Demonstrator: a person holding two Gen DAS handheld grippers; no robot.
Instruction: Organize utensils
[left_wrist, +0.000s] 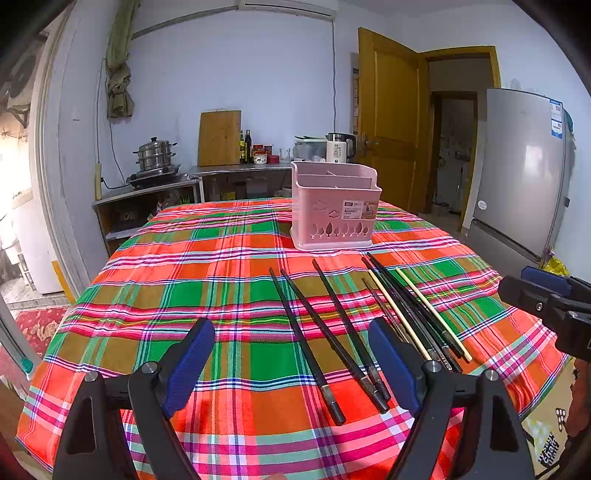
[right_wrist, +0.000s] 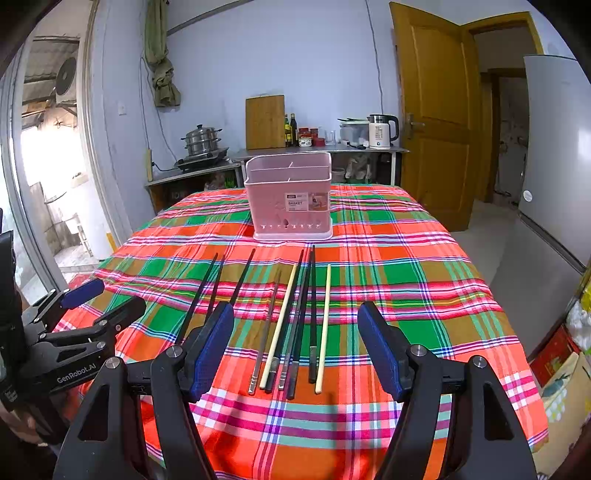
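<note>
A pink utensil basket (left_wrist: 334, 206) (right_wrist: 290, 195) with inner dividers stands upright at the far middle of the plaid tablecloth. Several chopsticks lie flat in front of it: three black ones (left_wrist: 332, 339) (right_wrist: 207, 291) to the left, and a bundle of black, cream and metal ones (left_wrist: 413, 314) (right_wrist: 295, 321) to the right. My left gripper (left_wrist: 291, 354) hovers open above the near ends of the three black sticks. My right gripper (right_wrist: 295, 343) hovers open over the mixed bundle. Each gripper shows at the edge of the other's view, the right gripper (left_wrist: 546, 295) and the left gripper (right_wrist: 92, 302). Nothing is held.
The table (left_wrist: 166, 295) is covered in a red, green and orange plaid cloth. Behind it a counter holds a steamer pot (left_wrist: 155, 155), cutting board (left_wrist: 219, 138), bottles and a kettle (right_wrist: 380, 131). A fridge (left_wrist: 524, 173) and a yellow door (right_wrist: 432, 110) stand on the right.
</note>
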